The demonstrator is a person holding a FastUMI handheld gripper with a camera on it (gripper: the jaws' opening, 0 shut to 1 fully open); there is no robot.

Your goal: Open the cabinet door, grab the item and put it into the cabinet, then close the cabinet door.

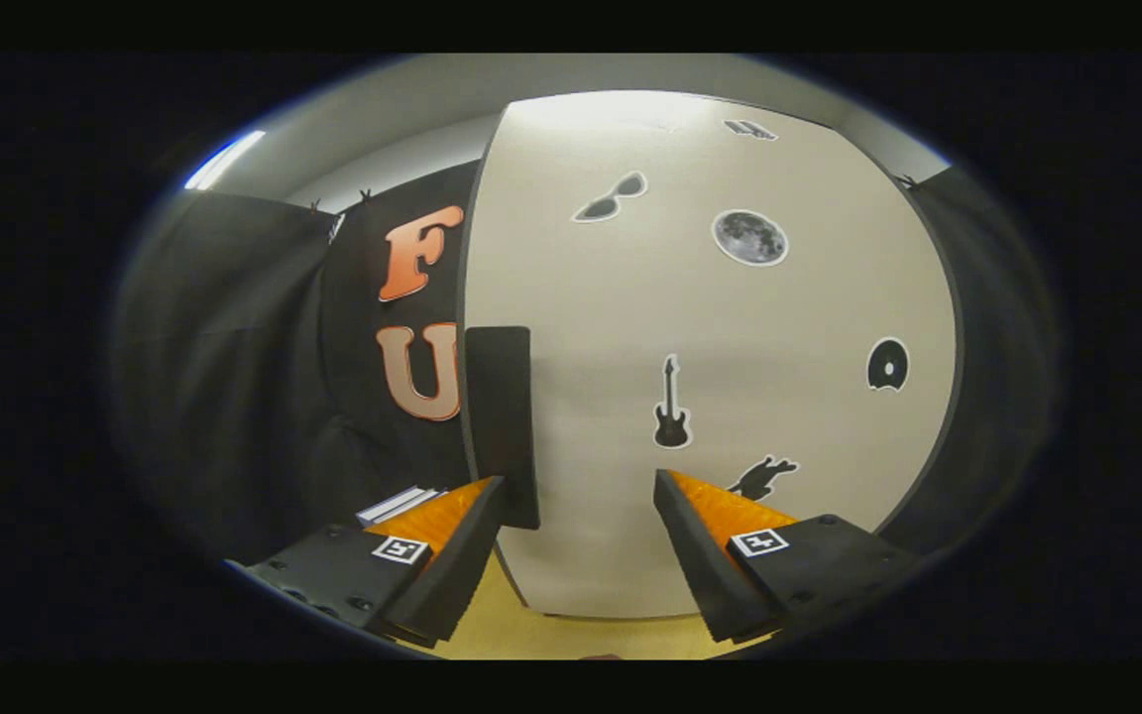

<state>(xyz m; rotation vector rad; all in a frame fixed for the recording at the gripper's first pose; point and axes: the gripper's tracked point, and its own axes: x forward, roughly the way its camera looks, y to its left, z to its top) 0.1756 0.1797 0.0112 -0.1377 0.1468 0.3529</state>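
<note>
A white cabinet door (730, 327) stands right in front of me, shut, with small dark stickers on it such as a guitar, a moon and sunglasses. A dark rectangular handle (502, 416) runs down its left edge. My gripper (579, 486) is open close to the door, with nothing between its fingers. The left fingertip (487, 496) sits just at the lower part of the handle, and the right fingertip (670, 491) is out over the door's face. Whether the left finger touches the handle I cannot tell.
Black cloth hangs as the booth's wall to the left of the cabinet and beyond its right side. A yellowish wooden surface (531, 635) lies under the door's bottom edge. A small white flat thing (398, 504) shows just beyond the left finger.
</note>
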